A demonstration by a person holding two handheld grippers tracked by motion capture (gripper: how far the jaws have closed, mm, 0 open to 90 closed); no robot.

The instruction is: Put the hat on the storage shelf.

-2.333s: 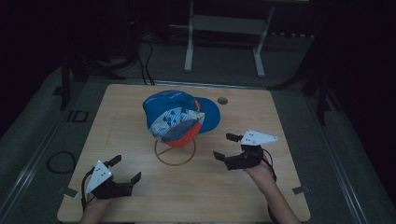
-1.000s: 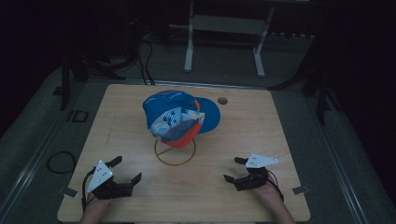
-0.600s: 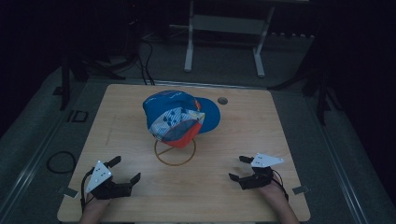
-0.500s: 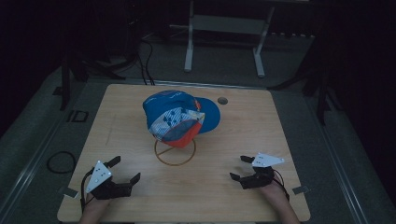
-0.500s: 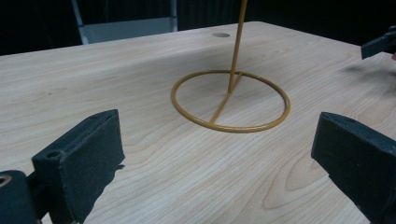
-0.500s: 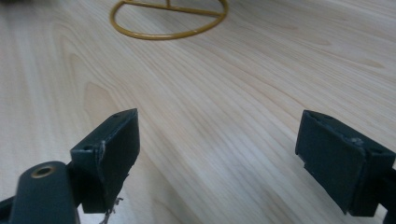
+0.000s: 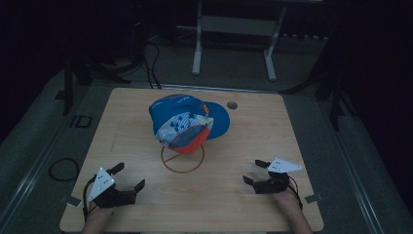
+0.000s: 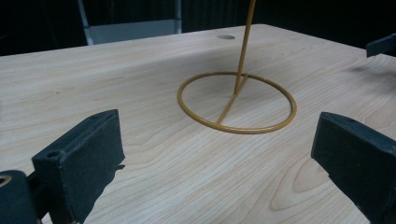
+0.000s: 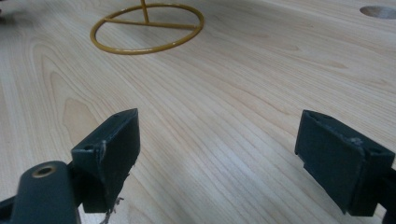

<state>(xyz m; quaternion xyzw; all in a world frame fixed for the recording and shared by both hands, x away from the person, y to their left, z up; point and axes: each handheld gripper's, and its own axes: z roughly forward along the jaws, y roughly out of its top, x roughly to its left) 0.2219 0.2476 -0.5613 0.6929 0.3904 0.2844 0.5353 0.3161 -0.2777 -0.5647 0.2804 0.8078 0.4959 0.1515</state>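
Dim room, wooden desk point(image 7: 253, 131). Cap point(image 7: 185, 123) on wire stand point(image 8: 238, 100): light, soft; grasp brim. Left gripper point(image 7: 127, 178), right gripper point(image 7: 254, 171) both agape, empty.

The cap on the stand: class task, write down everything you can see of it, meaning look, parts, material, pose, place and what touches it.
The cap is a baseball cap, mostly blue, with a white-and-blue patterned panel and an orange-red section at its lower front. Its blue brim points toward the table's right side, near a round hole in the tabletop. It looks like soft fabric. It sits tilted on top of a thin yellow wire stand, whose ring base lies flat on the wooden table near its middle. Nothing but the stand touches it; both grippers rest open at the near edge, well apart from it.
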